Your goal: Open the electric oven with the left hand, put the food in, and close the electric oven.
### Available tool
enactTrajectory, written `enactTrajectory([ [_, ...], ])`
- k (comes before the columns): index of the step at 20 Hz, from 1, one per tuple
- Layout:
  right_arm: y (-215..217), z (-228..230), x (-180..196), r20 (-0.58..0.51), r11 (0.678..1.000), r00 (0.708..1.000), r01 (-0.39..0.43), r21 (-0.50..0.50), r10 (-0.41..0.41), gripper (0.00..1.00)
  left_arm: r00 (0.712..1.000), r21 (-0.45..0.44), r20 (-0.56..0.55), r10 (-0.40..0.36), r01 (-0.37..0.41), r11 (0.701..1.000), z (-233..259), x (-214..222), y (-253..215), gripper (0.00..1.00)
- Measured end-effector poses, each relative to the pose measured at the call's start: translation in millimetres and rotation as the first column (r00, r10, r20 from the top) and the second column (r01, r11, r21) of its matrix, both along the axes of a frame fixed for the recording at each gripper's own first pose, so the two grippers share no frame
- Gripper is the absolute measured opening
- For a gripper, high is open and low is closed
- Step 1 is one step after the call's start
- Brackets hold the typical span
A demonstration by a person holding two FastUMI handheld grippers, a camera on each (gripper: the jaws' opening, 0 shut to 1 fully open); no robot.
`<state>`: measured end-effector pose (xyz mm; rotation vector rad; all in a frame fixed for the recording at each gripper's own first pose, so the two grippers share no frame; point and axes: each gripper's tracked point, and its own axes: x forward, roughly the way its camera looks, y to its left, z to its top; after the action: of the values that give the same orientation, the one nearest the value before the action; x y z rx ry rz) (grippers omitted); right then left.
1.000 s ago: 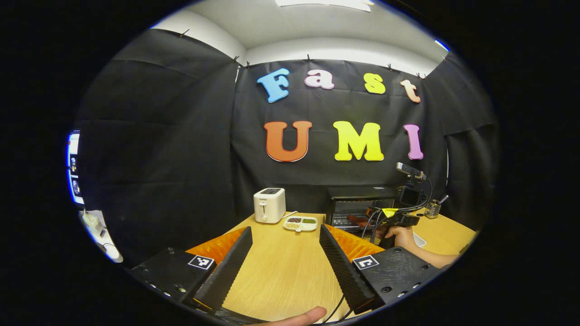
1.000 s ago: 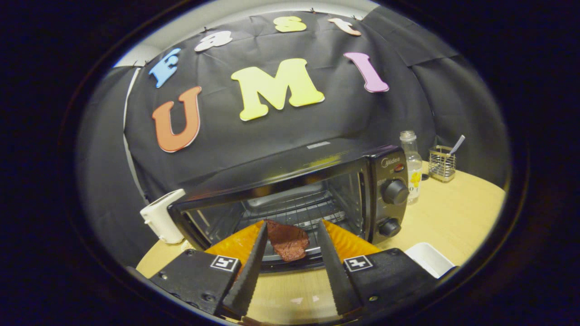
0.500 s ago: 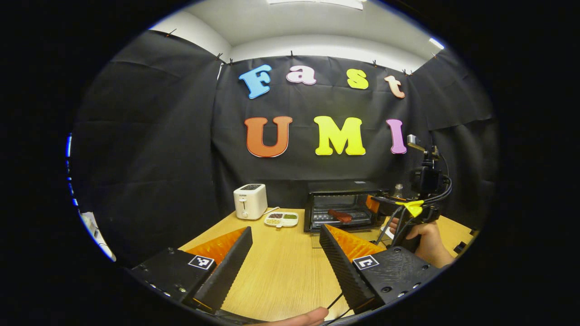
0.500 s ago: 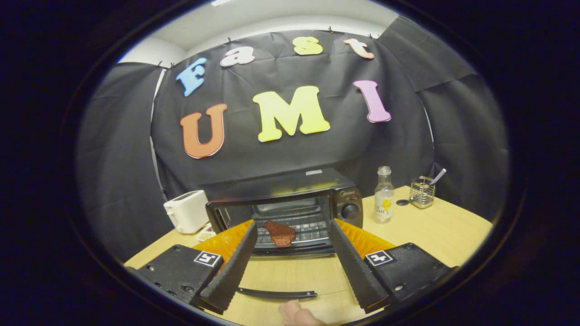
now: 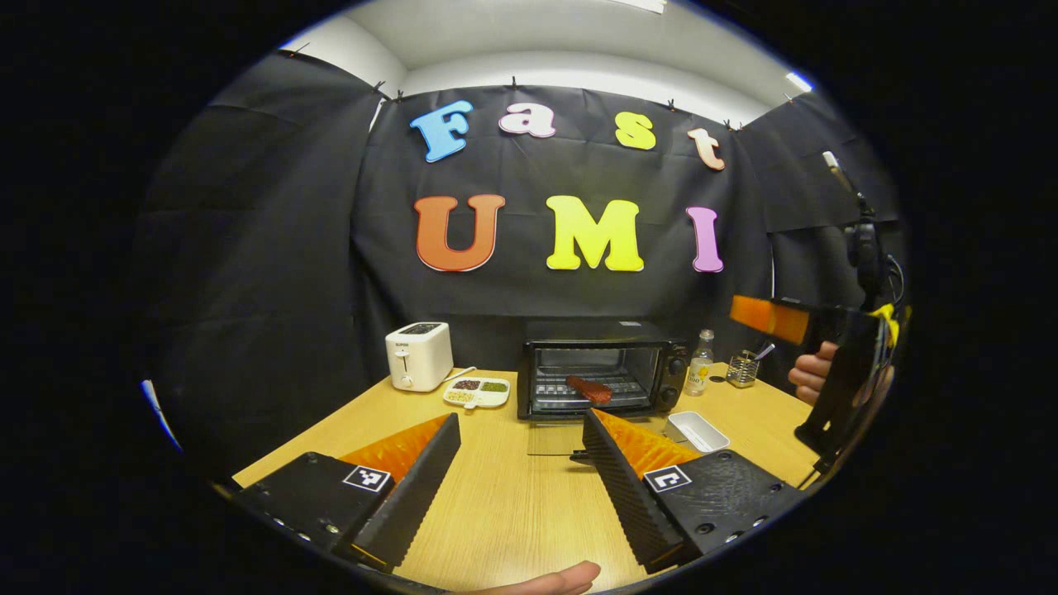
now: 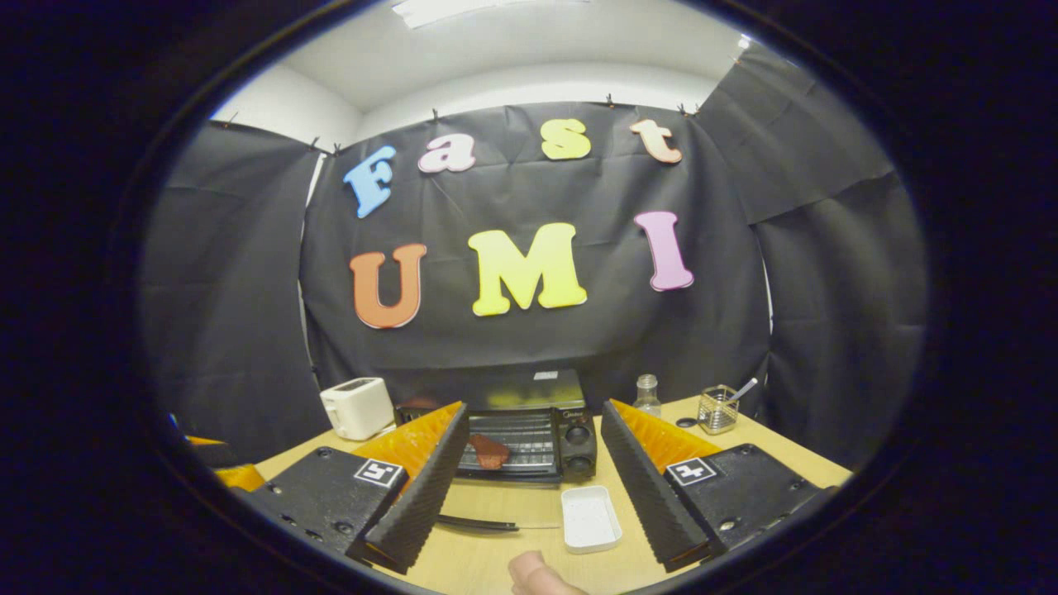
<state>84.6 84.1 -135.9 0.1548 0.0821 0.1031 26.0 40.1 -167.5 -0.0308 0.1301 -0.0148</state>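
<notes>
- Left gripper [image 5: 517, 463]: fingers spread wide, nothing between them, held low over the near part of the wooden table [image 5: 512, 512]. A fingertip [image 5: 570, 576] shows at the bottom edge of the left gripper view.
- Right gripper [image 6: 529, 459]: fingers also spread wide and empty, above the near table, well apart from the oven. In the left gripper view the same gripper [image 5: 814, 330] is raised at the far right, with a hand [image 5: 812, 373] on its grip.
- Oven [image 5: 599, 368]: black, at the far side of the table against the cloth wall. Its glass door [image 5: 555, 438] is dropped open, lying flat toward the near side; the door handle [image 6: 475, 523] shows as a dark bar in the right gripper view.
- Food [image 5: 588, 388]: a reddish-brown piece lying on the wire rack inside the open oven; in the right gripper view it sits toward the left of the rack [image 6: 489, 451].
- White tray [image 6: 590, 518]: empty, on the table just near the oven's knob side.
- White toaster [image 5: 419, 355]: left of the oven, upright.
- Divided dish [image 5: 476, 392]: between toaster and oven, holding small dark and green bits.
- Bottle [image 5: 700, 373] and wire holder [image 5: 742, 370]: right of the oven, the holder with a utensil standing in it.
</notes>
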Motion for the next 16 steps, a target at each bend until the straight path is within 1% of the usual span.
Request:
enactTrajectory([
  [3, -35.9, 32.6, -27.5, 0.051, 0.999, 0.998, 0.034, 0.002, -0.034, 1.0, 0.998, 0.002, -0.041, -0.054, 0.054, 0.999, -17.5, 17.9, -23.8, 0.95],
  [4, -46.3, 42.1, -36.0, 0.072, 0.999, 0.996, 0.05, 0.005, -0.05, 0.96, 0.996, 0.004, -0.051, -0.067, 0.068, 0.998, -22.0, 23.4, -29.6, 0.95],
  [6, -66.2, 50.7, -49.8, 0.091, 0.995, 0.991, 0.1, 0.013, -0.101, 0.96, 0.994, 0.02, -0.072, -0.079, 0.08, 0.997, -35.6, 38.5, -39.1, 0.95],
  [7, -71.7, 51.8, -57.1, 0.094, 0.994, 0.99, 0.106, -0.002, -0.106, 1.0, 0.993, 0.029, -0.085, -0.083, 0.086, 0.996, -44.6, 46.7, -43.3, 0.95],
  [8, -74.8, 53.8, -65.0, 0.098, 0.994, 0.989, 0.108, -0.014, -0.106, 0.95, 0.991, 0.039, -0.1, -0.089, 0.093, 0.995, -54.5, 54.5, -49.1, 0.95],
  [9, -79.0, 59.2, -72.6, 0.109, 0.993, 0.988, 0.115, -0.019, -0.112, 1.0, 0.989, 0.046, -0.117, -0.095, 0.101, 0.994, -64.3, 61.1, -55.4, 0.95],
  [10, -85.0, 66.4, -79.8, 0.122, 0.992, 0.986, 0.121, -0.027, -0.116, 1.0, 0.986, 0.05, -0.13, -0.109, 0.116, 0.992, -73.9, 69.6, -64.6, 0.95],
  [11, -88.9, 71.9, -86.5, 0.138, 0.992, 0.983, 0.125, -0.036, -0.118, 0.96, 0.982, 0.046, -0.14, -0.127, 0.135, 0.99, -81.7, 75.0, -73.8, 0.95],
  [12, -93.1, 76.6, -91.5, 0.159, 0.99, 0.98, 0.132, -0.05, -0.123, 0.96, 0.978, 0.036, -0.15, -0.147, 0.154, 0.987, -90.0, 79.7, -84.2, 0.95],
  [13, -98.2, 81.2, -96.8, 0.177, 0.987, 0.975, 0.144, -0.065, -0.131, 1.0, 0.974, 0.026, -0.158, -0.161, 0.167, 0.986, -93.7, 85.9, -82.0, 0.95],
  [14, -102.7, 83.3, -101.8, 0.192, 0.985, 0.971, 0.157, -0.078, -0.139, 0.95, 0.972, 0.022, -0.171, -0.163, 0.17, 0.985, -102.6, 91.6, -87.4, 0.95],
  [15, -106.0, 86.4, -107.5, 0.206, 0.983, 0.968, 0.165, -0.084, -0.145, 1.0, 0.969, 0.023, -0.184, -0.162, 0.169, 0.985, -111.5, 97.4, -91.6, 0.95],
  [16, -108.3, 88.8, -112.9, 0.214, 0.981, 0.965, 0.171, -0.09, -0.148, 0.96, 0.967, 0.025, -0.2, -0.155, 0.163, 0.986, -119.3, 101.6, -94.3, 0.95],
])
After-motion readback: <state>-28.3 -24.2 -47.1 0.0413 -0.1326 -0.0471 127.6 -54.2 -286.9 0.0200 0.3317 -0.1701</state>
